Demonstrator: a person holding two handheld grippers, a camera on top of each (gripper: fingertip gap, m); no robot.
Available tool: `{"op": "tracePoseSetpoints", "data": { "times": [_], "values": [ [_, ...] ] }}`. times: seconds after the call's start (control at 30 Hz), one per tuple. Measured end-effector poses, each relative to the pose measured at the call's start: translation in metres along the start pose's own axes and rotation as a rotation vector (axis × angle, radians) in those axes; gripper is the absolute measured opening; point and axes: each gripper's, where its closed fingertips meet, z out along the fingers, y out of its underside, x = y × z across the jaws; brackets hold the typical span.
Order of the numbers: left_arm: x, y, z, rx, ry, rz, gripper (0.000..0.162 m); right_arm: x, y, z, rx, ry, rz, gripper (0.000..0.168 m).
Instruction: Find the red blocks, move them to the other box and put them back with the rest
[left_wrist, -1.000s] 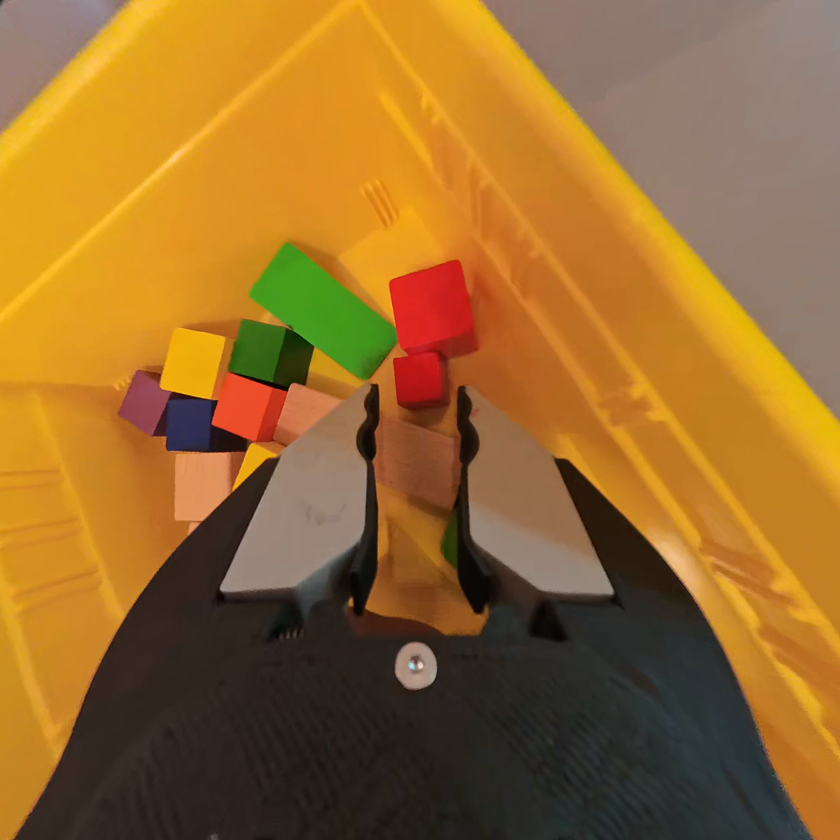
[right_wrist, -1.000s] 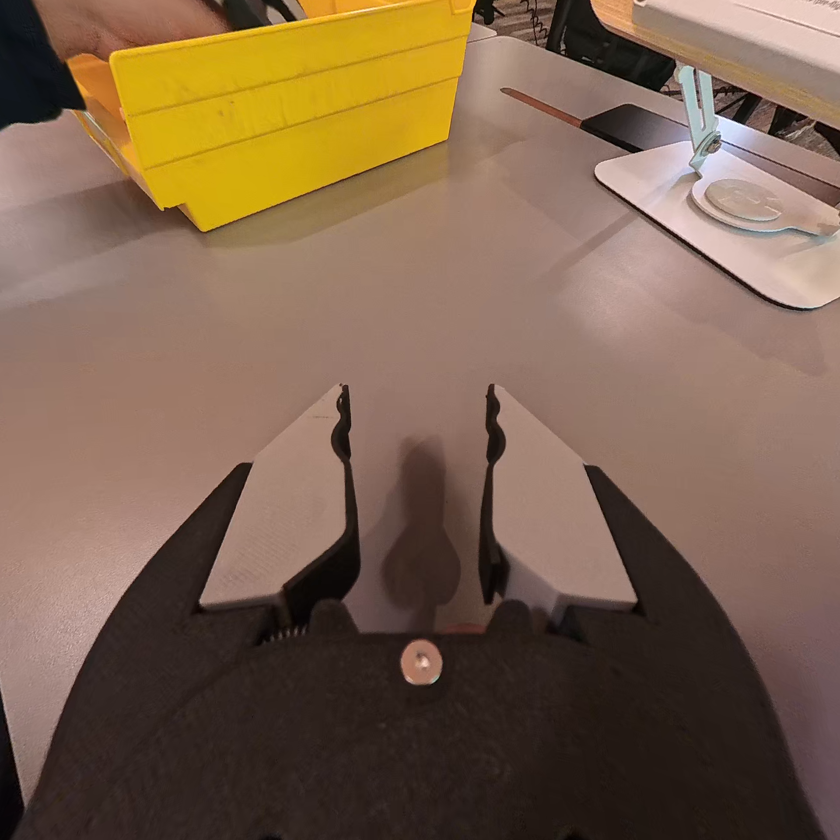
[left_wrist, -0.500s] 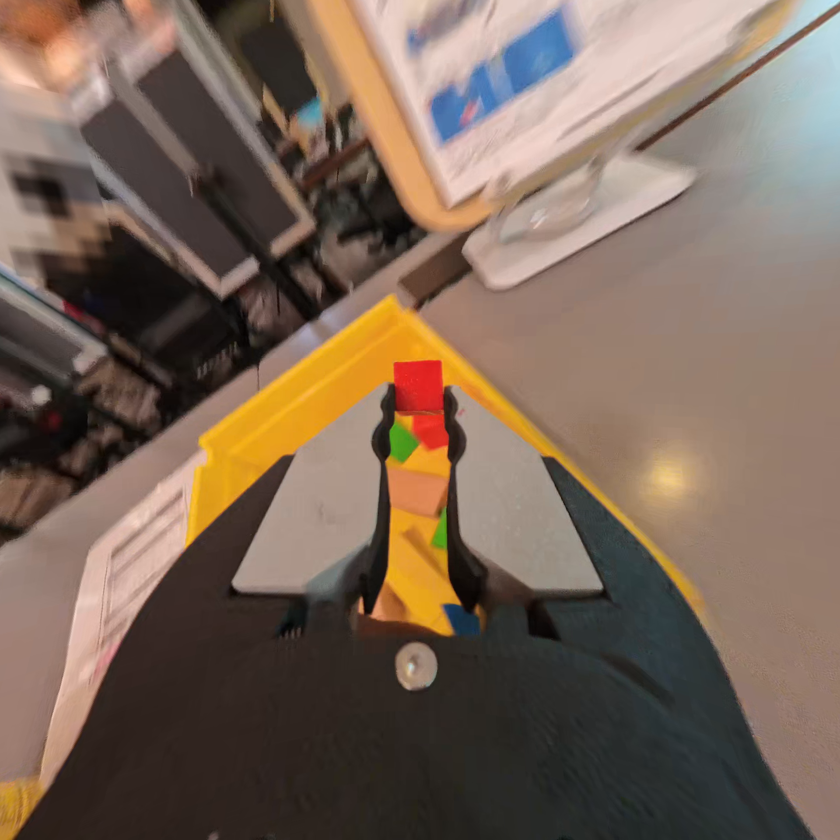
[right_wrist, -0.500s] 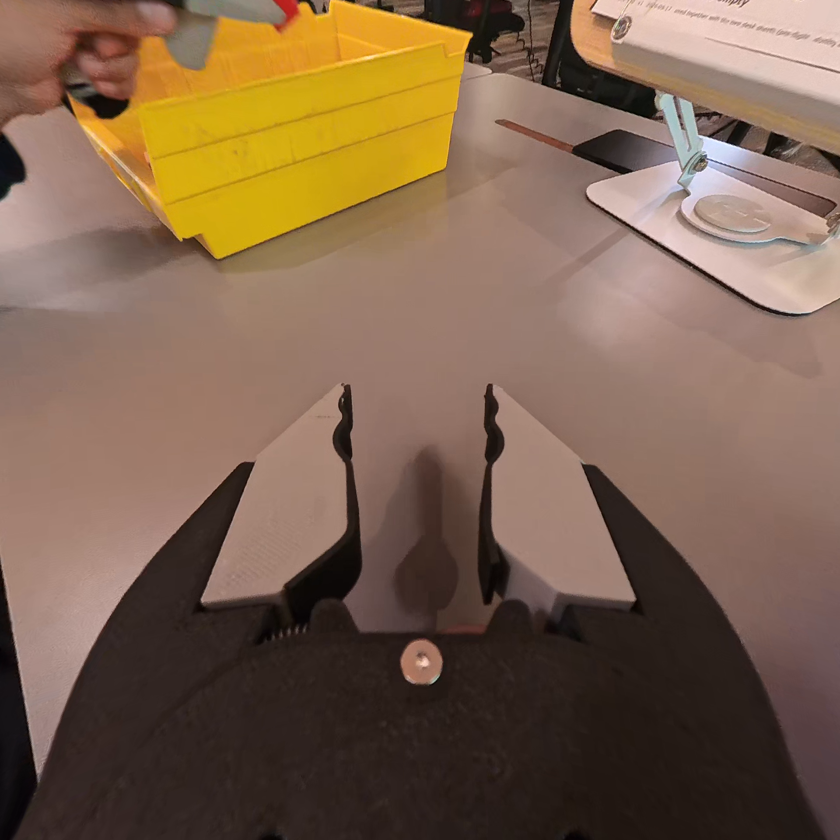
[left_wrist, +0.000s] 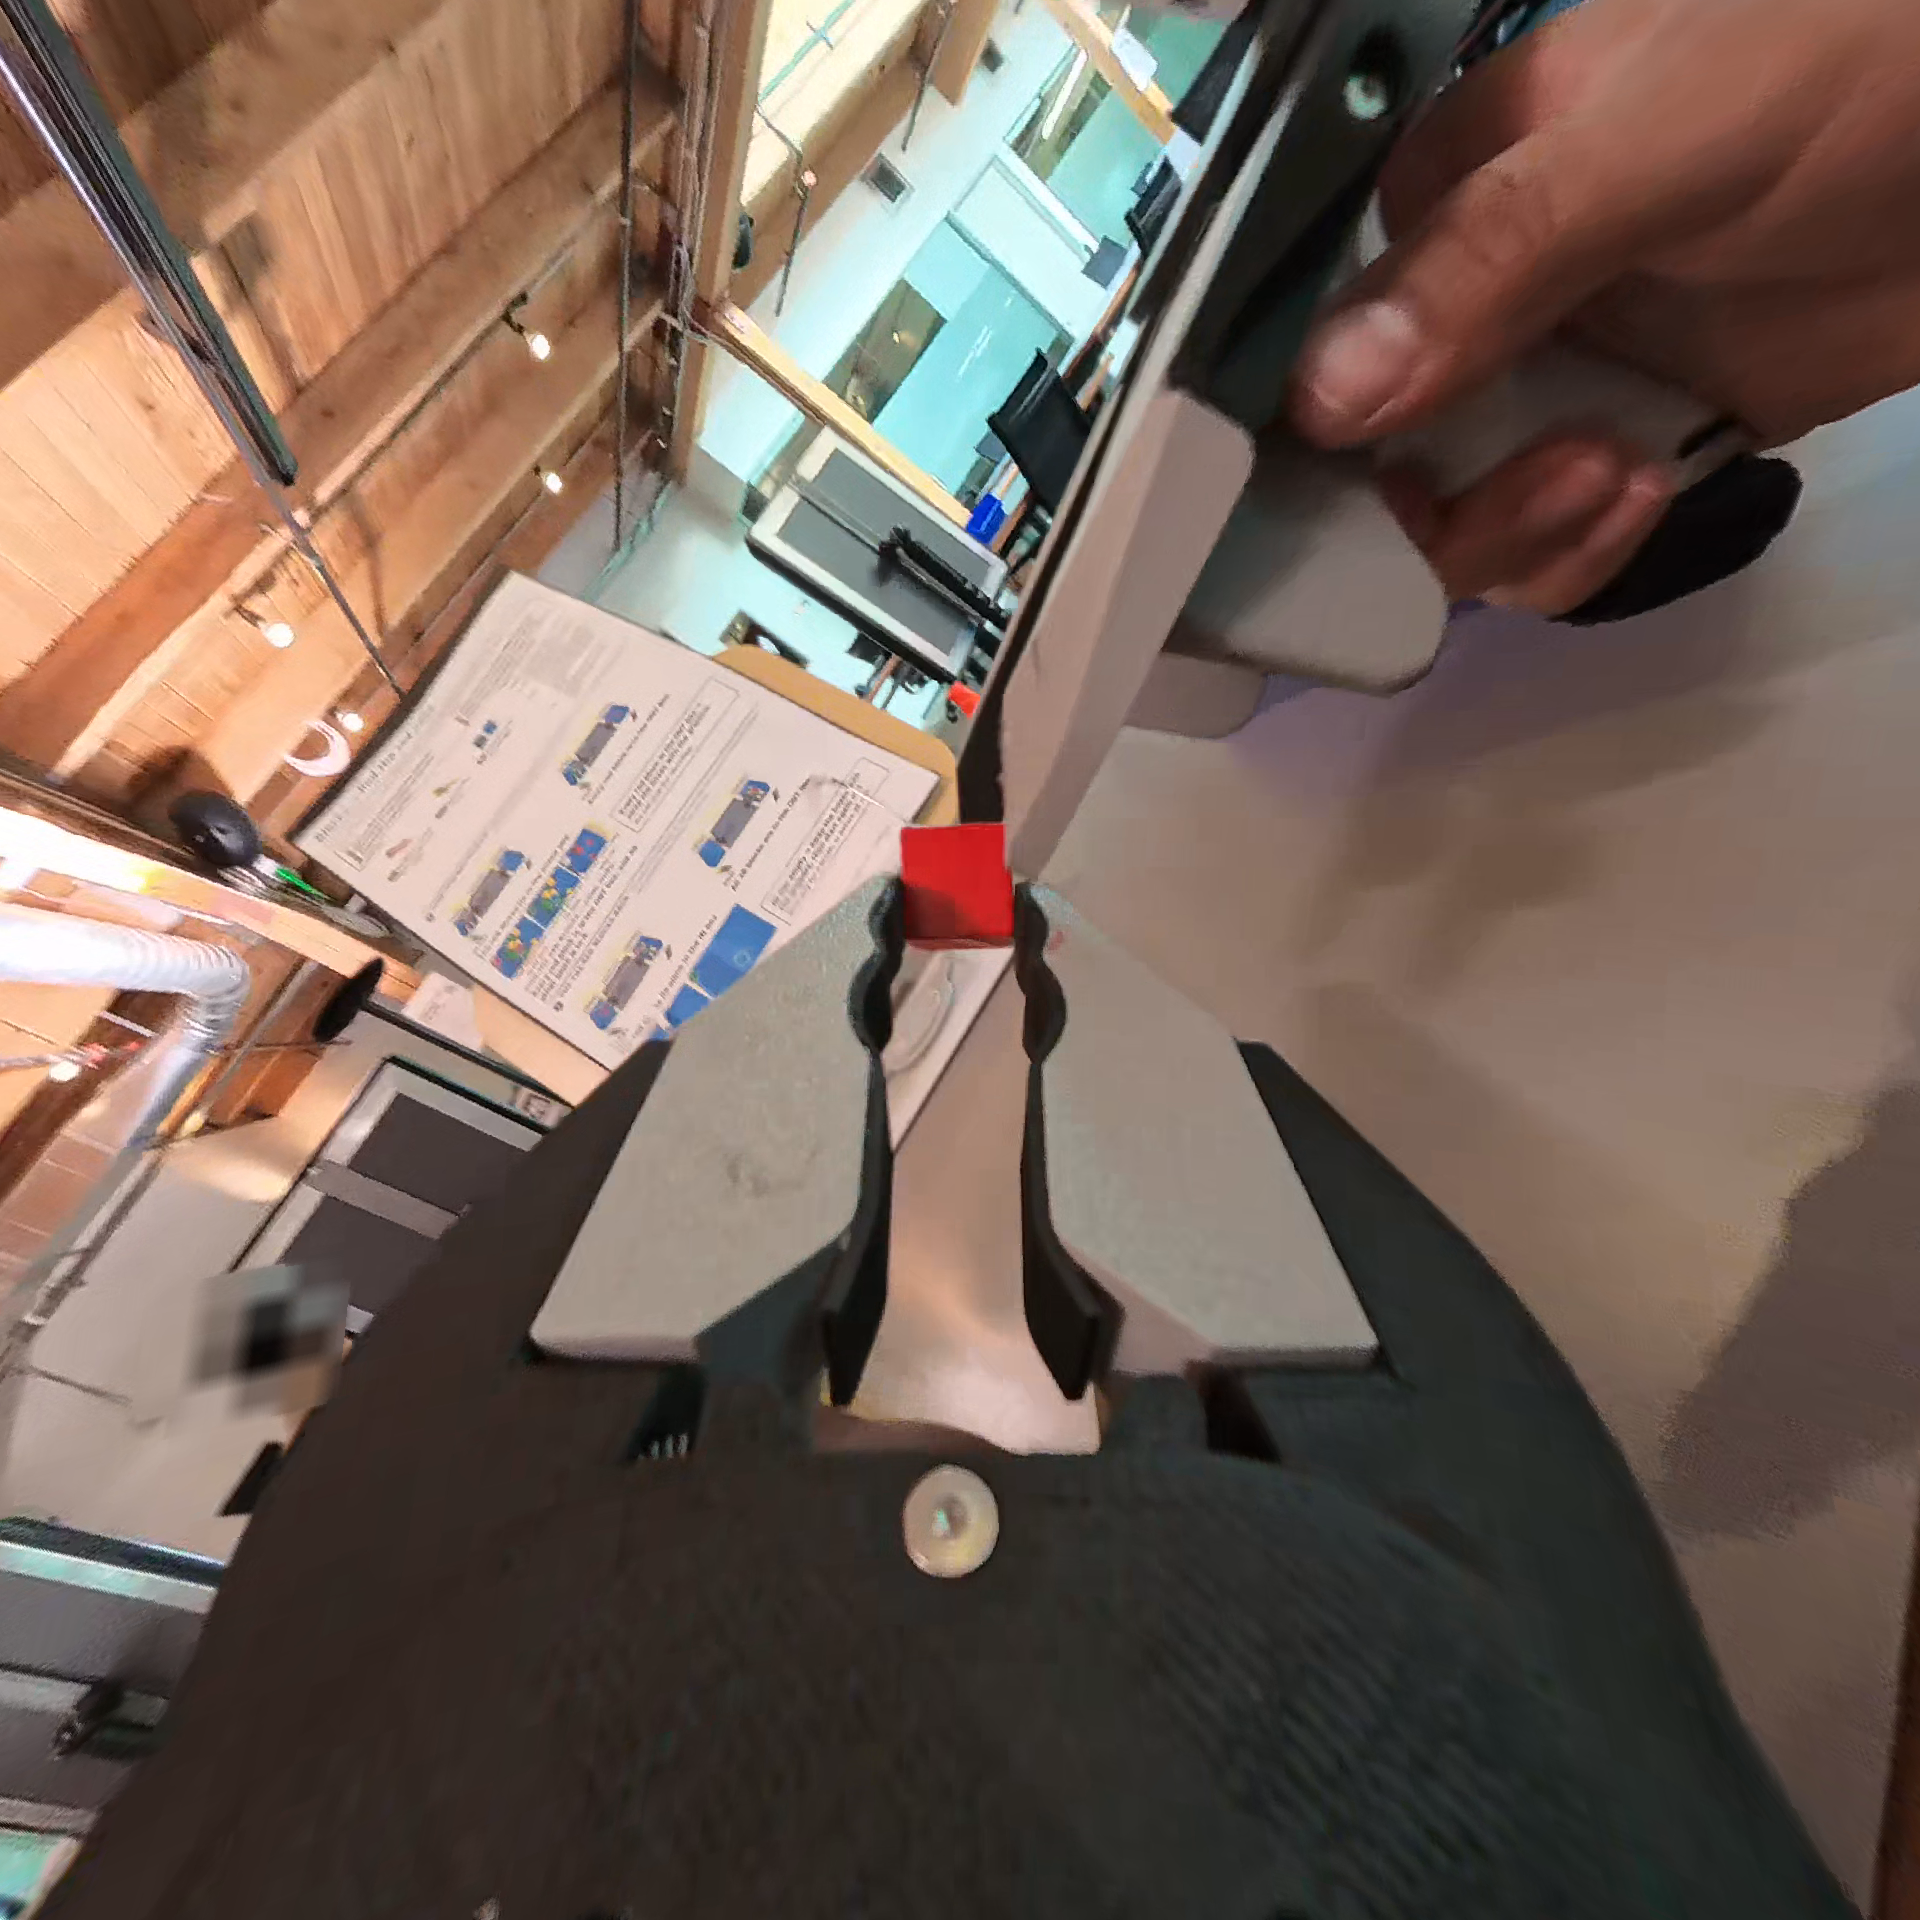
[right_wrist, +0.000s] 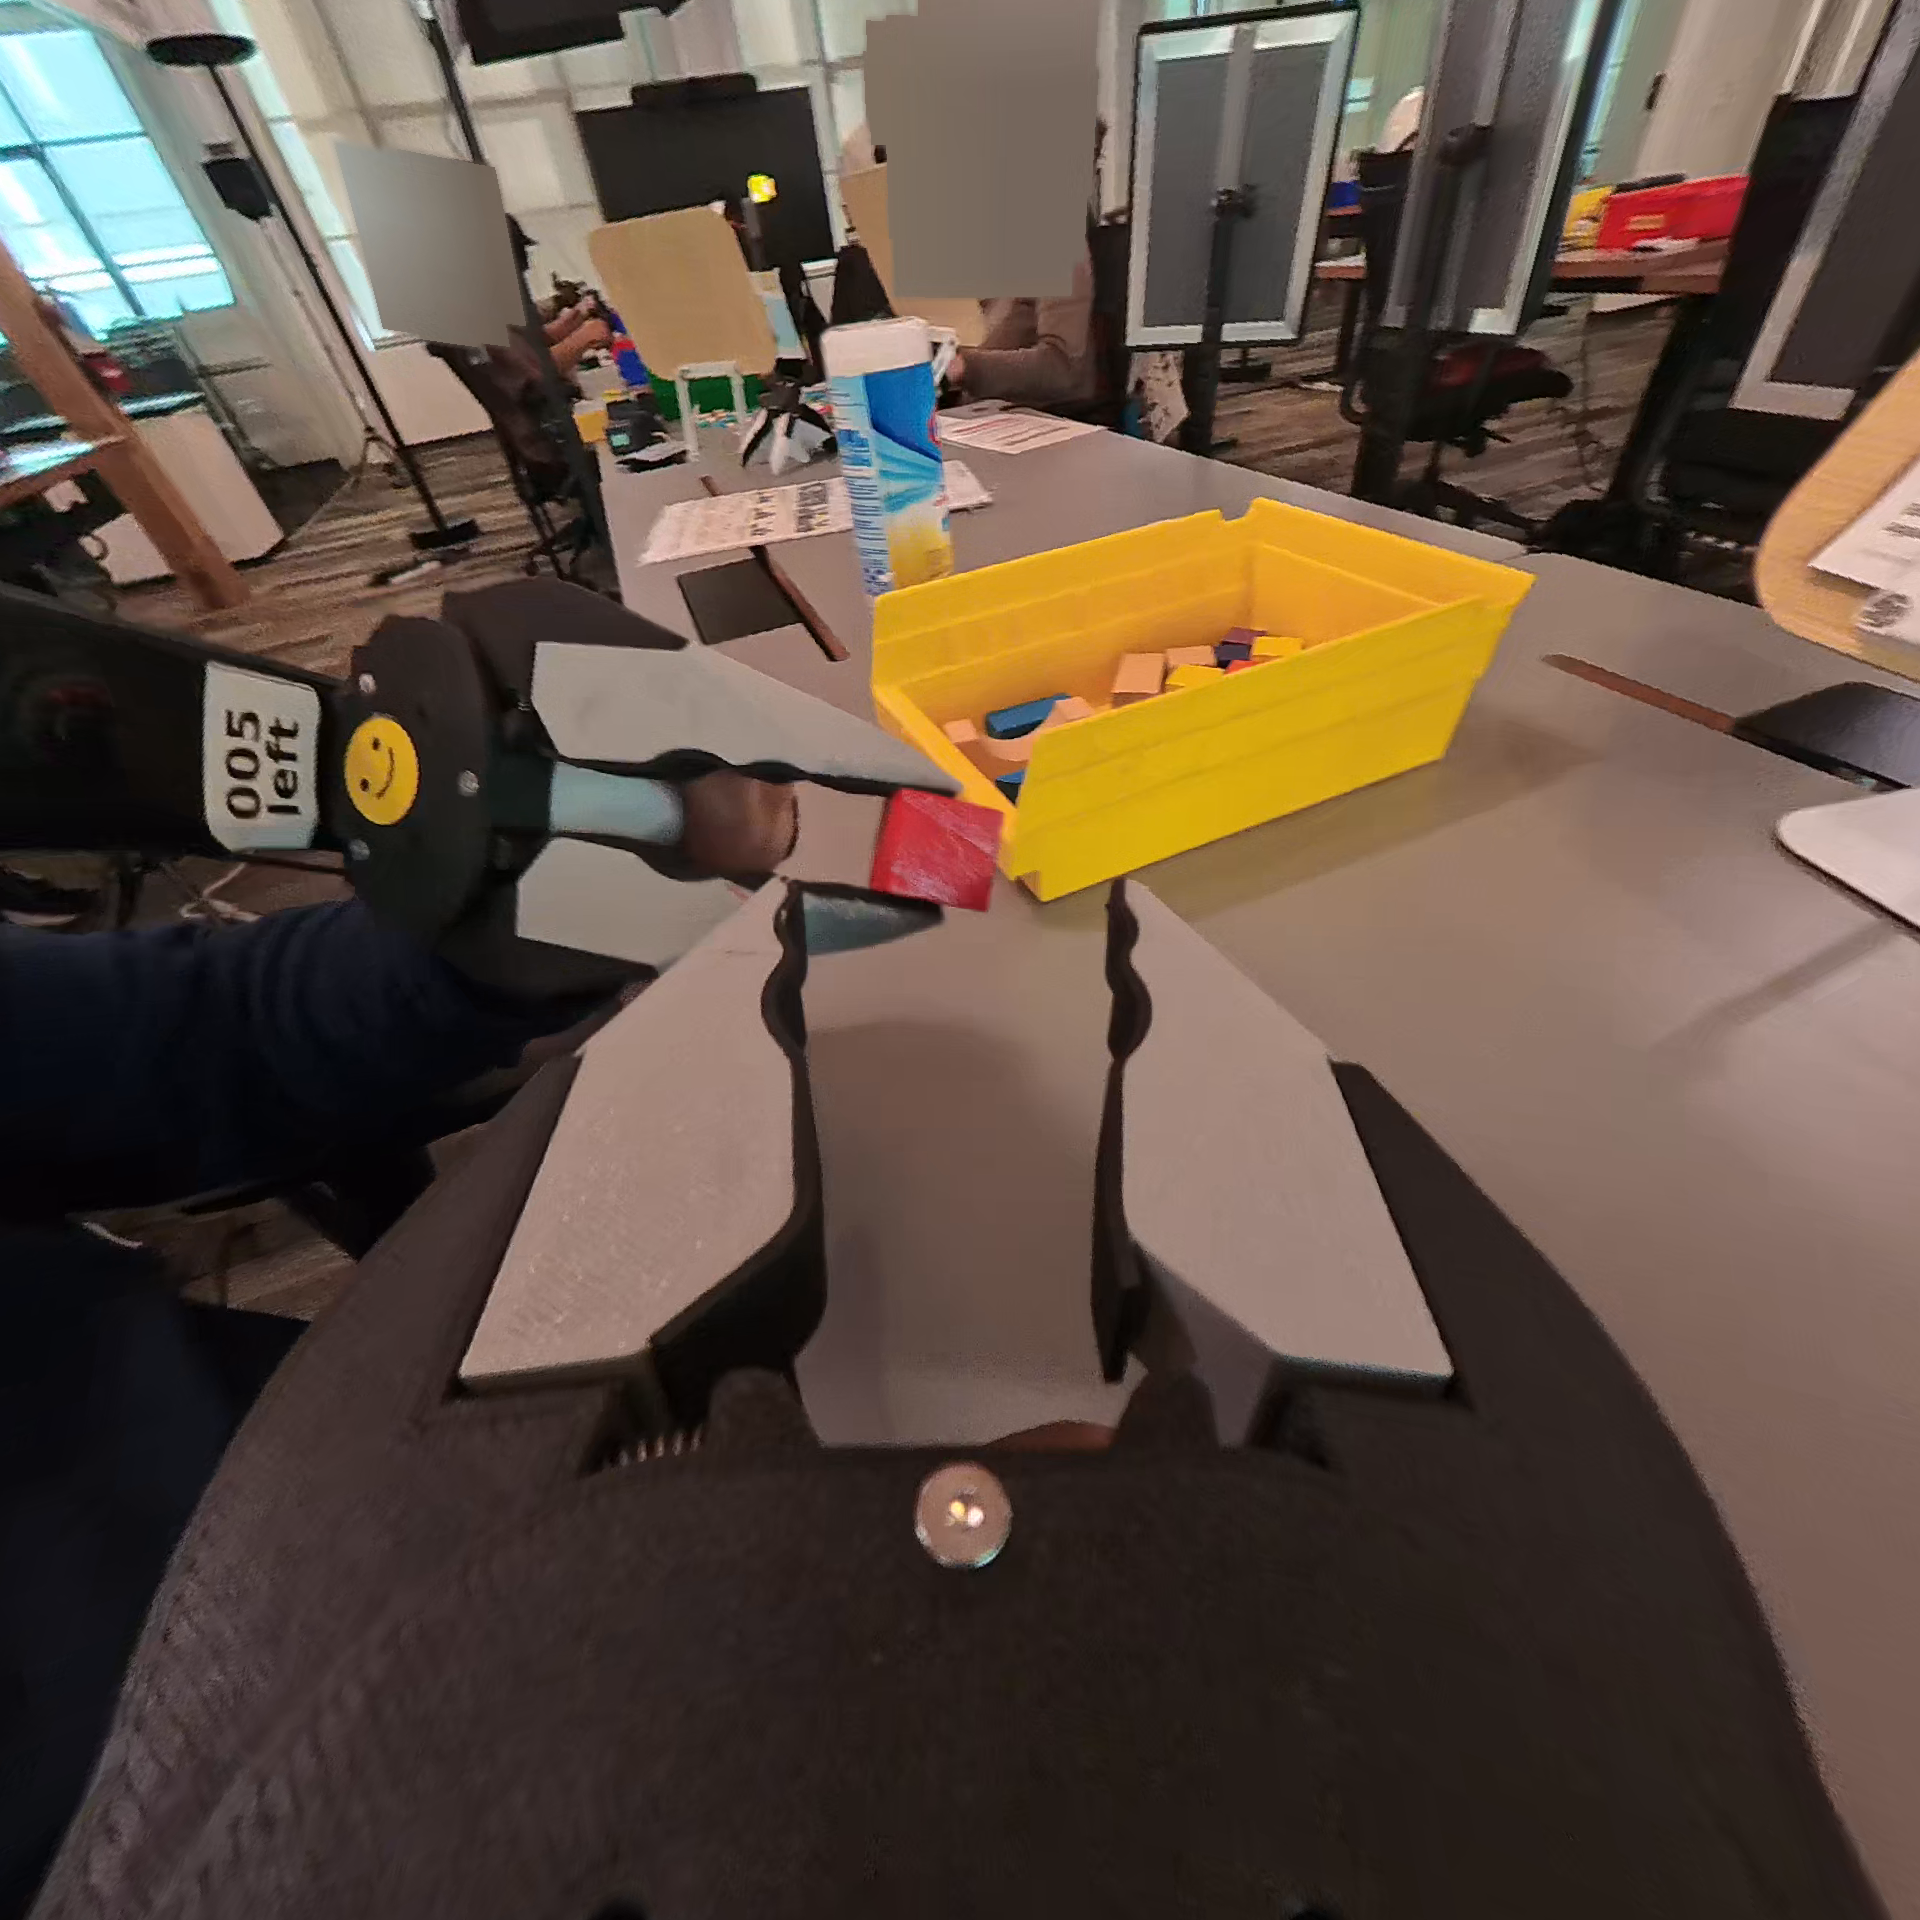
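The red block (left_wrist: 956, 885) is clamped at the left gripper (left_wrist: 956, 914) tips, now lifted clear of the yellow bin (right_wrist: 1226, 790), whose contents are partly hidden. The right gripper (right_wrist: 956, 940) is held wide, empty.

An open-plan office or lab; long grey tables (right_wrist: 1558, 987), monitors (right_wrist: 707, 156), office chairs (right_wrist: 1475, 384).

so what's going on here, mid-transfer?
Yes. The left gripper is shut on a red block, held in the air beside the yellow bin of mixed coloured blocks. The right gripper is open and empty just in front of the block, over the grey table.
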Motion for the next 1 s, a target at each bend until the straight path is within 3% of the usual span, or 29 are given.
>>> {"op": "tracePoseSetpoints", "data": {
  "times": [0.13, 0.23, 0.33, 0.57, 0.67, 0.77, 0.9, 1.0],
  "values": [
    [0.000, -0.003, -0.002, 0.027, -0.037, 0.058, 0.019, -0.003, 0.002, 0.003, -0.003, -0.018, 0.065, 0.055],
    [0.005, -0.009, -0.003, 0.064, -0.035, 0.077, 0.019, -0.009, 0.001, 0.005, 0.024, -0.093, 0.120, 0.044],
    [0.008, -0.008, -0.002, 0.061, -0.035, 0.103, 0.019, -0.014, 0.008, 0.010, 0.001, -0.151, 0.151, 0.020],
    [0.004, -0.006, -0.004, 0.070, 0.001, -0.052, 0.017, 0.010, -0.001, -0.014, -0.015, -0.009, 0.069, 0.020],
    [-0.010, -0.002, -0.007, 0.054, -0.026, -0.104, 0.015, 0.038, -0.025, -0.058, 0.060, 0.124, 0.043, 0.020],
    [-0.022, 0.008, -0.009, 0.015, -0.059, -0.123, 0.013, 0.092, -0.038, -0.128, 0.111, 0.398, 0.007, 0.019],
    [-0.029, 0.018, -0.009, -0.019, -0.076, -0.172, 0.013, 0.168, -0.009, -0.232, 0.063, 0.789, 0.077, 0.019],
    [-0.032, 0.022, -0.008, -0.024, -0.072, -0.213, 0.012, 0.203, 0.028, -0.279, 0.002, 0.924, 0.192, 0.020]
  ]
}}
